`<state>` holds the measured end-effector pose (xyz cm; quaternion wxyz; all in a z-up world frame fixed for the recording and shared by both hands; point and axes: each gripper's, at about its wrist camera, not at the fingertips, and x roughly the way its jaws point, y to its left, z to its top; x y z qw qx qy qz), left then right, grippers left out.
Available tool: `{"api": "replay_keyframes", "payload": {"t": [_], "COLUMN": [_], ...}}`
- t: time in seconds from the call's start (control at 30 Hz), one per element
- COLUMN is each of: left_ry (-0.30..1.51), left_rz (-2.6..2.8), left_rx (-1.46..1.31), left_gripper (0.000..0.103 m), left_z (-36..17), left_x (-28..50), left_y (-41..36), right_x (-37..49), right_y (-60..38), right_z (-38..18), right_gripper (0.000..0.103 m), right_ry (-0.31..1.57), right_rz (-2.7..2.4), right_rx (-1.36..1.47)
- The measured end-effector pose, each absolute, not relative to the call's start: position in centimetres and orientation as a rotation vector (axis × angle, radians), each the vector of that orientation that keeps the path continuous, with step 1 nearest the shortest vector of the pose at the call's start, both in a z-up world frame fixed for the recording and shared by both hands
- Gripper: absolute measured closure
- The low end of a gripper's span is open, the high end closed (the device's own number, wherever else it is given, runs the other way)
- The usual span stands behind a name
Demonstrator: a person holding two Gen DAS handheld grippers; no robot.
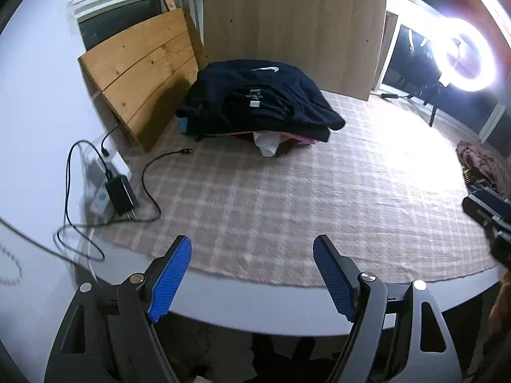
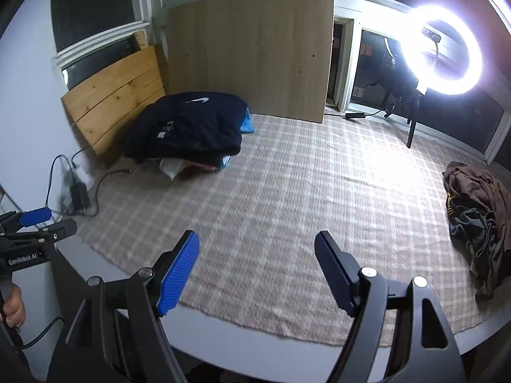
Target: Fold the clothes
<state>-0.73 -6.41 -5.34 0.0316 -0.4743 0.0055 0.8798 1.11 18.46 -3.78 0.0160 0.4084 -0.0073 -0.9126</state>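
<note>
Blanket: I see a pink checked blanket (image 2: 287, 191) spread flat over the white counter (image 1: 255, 316); its right end is cut off in the left wrist view.
Stack of clothes: a pile (image 1: 255, 102) sits at the far left of the blanket against the wooden boards (image 1: 140, 73). A dark navy top covers it, so I can only make out slivers of white, red and blue below.
Crumpled clothes: a brown and dark heap (image 2: 479, 223) lies at the blanket's right edge, partly out of frame; I can't tell how many pieces it has.
Ring light: the glare (image 2: 444, 51) washes out the blanket below it.
Left gripper: the left gripper (image 1: 252, 274) hangs tilted down over the blanket's near edge, well short of the pile.
Right gripper: the right gripper (image 2: 257, 271) hangs beside it, tilted down likewise.
Fingers: both pairs are spread wide, holding and touching nothing.
Hand: my hand (image 2: 12, 306) shows only partly at the frame's edge, on the left handle.
</note>
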Motion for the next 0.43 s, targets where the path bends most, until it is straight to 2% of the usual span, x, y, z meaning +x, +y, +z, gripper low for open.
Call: {"api": "replay_keyframes", "payload": {"t": [0.43], "left_ry": [0.040], "left_rz": [2.801], "left_rx": [-1.353], "left_gripper": [0.026], "left_z": [-3.1], "left_x": [4.1], "left_y": [-4.3], "right_x": [5.1], "right_y": [20.0], "right_z": [-3.6], "right_gripper": [0.029], "right_ry": [0.010], "right_rz": [-2.825], "right_rx": [1.202]}}
